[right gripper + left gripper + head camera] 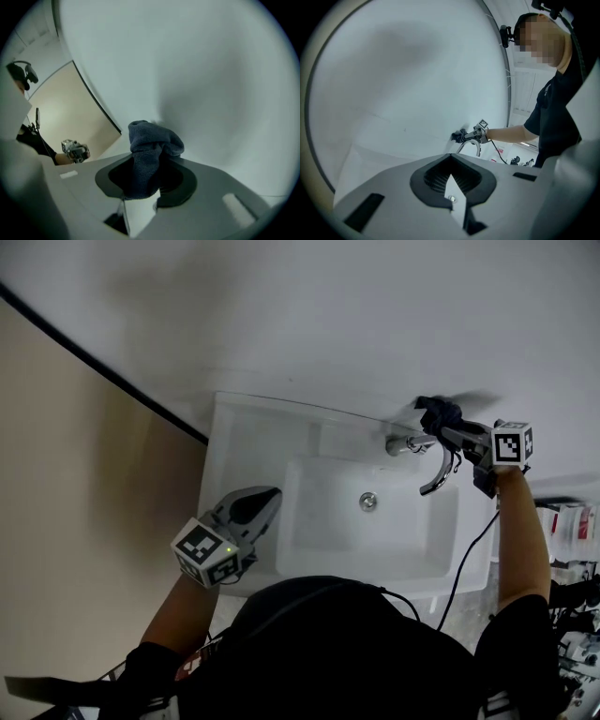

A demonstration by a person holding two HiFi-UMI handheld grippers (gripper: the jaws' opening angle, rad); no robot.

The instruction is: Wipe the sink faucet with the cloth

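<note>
A chrome faucet [427, 457] with a curved spout stands at the back right of the white sink [309, 521]. My right gripper [448, 427] is shut on a dark blue cloth [437, 412], held just above the faucet's base near the wall. In the right gripper view the cloth [150, 154] bunches up between the jaws, hiding the faucet. My left gripper [266, 500] hangs over the sink's left rim, shut with nothing in it. In the left gripper view the faucet [468, 146] and cloth [459, 136] show far off.
A white wall [328, 324] rises right behind the sink. A dark strip [103, 371] divides it from a beige surface on the left. The drain [368, 502] lies mid-basin. A black cable [469, 559] hangs from my right gripper. Cluttered items [572, 521] sit at far right.
</note>
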